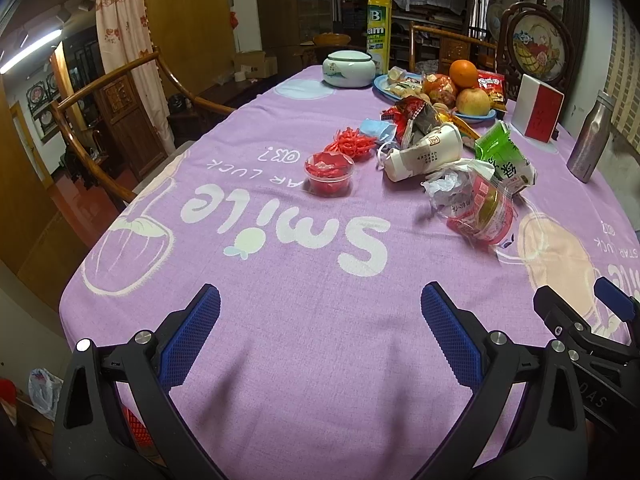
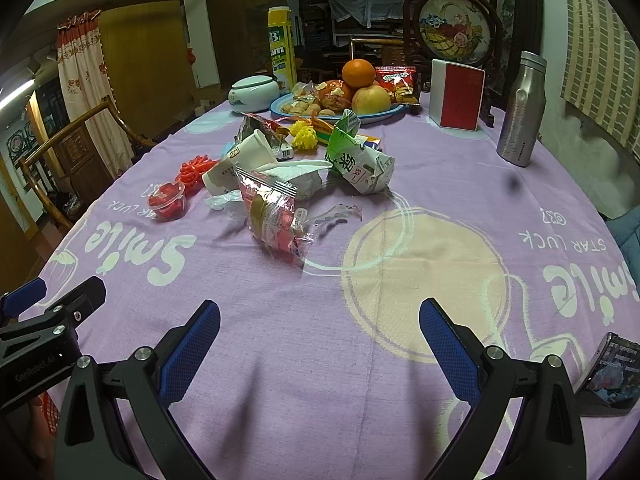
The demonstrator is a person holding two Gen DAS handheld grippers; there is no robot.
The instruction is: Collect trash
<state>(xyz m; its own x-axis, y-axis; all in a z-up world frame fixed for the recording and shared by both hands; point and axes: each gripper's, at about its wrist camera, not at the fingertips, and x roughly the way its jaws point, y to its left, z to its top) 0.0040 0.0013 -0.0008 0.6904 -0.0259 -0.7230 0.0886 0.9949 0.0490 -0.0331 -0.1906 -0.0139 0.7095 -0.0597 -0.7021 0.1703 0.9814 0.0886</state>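
Both grippers, left gripper (image 1: 320,328) and right gripper (image 2: 320,340), hung wide open, empty, over the table (image 1: 280,360). Small plastic tub (image 1: 329,174) held red scraps; blue plate (image 2: 384,114) was piled with fruit and snacks.

A long table under a purple tablecloth (image 1: 280,208) anchors the room. Left of it stand a carved wooden armchair (image 1: 116,120) and a red-and-white curtain (image 1: 124,28) — beyond, dark shelving (image 2: 360,16). Behind its far right corner rises a round painted screen (image 2: 454,28).

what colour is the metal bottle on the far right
Silver-grey metal bottle, clearest in the right wrist view.
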